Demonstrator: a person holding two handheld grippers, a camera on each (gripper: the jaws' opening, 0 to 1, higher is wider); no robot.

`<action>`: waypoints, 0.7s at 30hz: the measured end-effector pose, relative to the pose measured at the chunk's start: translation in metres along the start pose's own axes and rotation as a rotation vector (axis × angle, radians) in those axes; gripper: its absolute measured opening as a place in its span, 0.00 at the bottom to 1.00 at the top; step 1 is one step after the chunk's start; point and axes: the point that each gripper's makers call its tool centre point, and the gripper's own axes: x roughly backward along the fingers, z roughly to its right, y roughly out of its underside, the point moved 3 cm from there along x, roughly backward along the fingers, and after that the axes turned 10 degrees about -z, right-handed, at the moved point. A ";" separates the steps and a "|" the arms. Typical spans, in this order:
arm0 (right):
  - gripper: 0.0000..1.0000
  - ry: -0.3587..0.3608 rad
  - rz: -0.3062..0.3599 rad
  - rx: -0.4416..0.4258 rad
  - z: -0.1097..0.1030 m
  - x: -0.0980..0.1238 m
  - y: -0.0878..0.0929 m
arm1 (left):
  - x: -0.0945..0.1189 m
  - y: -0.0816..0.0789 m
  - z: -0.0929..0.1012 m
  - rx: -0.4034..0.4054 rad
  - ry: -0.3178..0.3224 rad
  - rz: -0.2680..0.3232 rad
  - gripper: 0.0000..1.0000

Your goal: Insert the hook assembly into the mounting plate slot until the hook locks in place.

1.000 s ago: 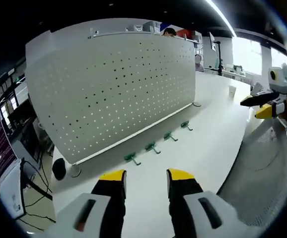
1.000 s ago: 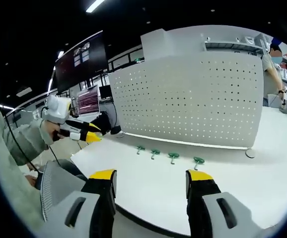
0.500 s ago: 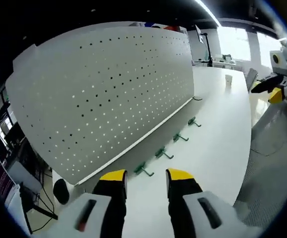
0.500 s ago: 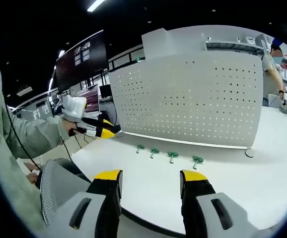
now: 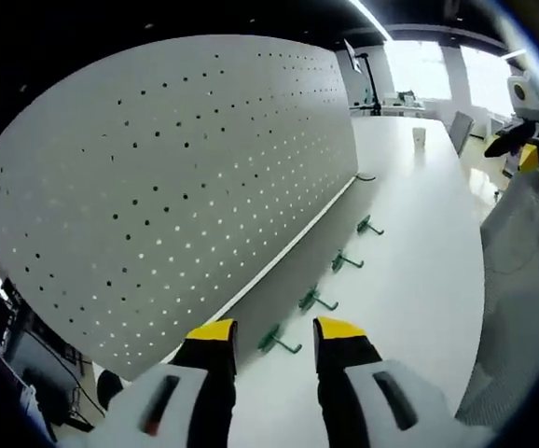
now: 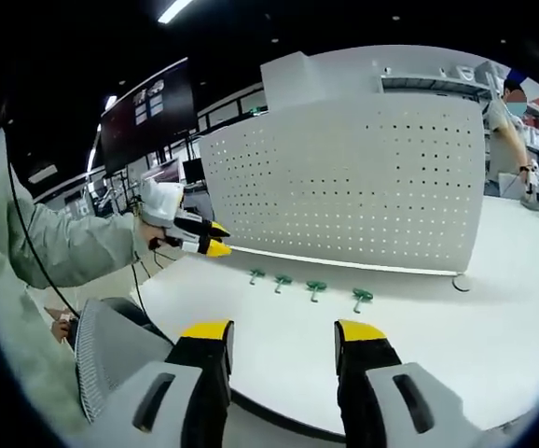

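Both pairs of jaws stand spread, gripping nothing. We see four small green plastic hooks [image 5: 314, 300] in a row on the white table [image 5: 419, 280], along the foot of the upright white perforated metal board [image 5: 186, 177], stems pointing away from it.

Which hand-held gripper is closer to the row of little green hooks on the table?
The left hand-held gripper: the endmost green hook lies just beyond its tips. The right hand-held gripper hangs back at the table's near edge.
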 end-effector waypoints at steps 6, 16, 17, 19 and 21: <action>0.44 0.008 0.008 -0.008 0.006 0.002 -0.002 | -0.012 -0.003 -0.003 -0.036 0.018 -0.015 0.35; 0.45 0.016 0.003 -0.029 0.011 -0.005 -0.001 | -0.035 0.009 -0.011 -0.136 0.062 -0.102 0.32; 0.45 0.015 -0.003 -0.031 0.011 -0.006 0.000 | -0.039 0.012 -0.011 -0.145 0.077 -0.115 0.32; 0.45 0.016 -0.007 -0.040 0.013 -0.007 0.002 | -0.045 0.018 -0.011 -0.172 0.098 -0.144 0.32; 0.45 0.020 -0.010 -0.051 0.015 -0.008 0.003 | -0.052 0.024 -0.014 -0.193 0.099 -0.175 0.31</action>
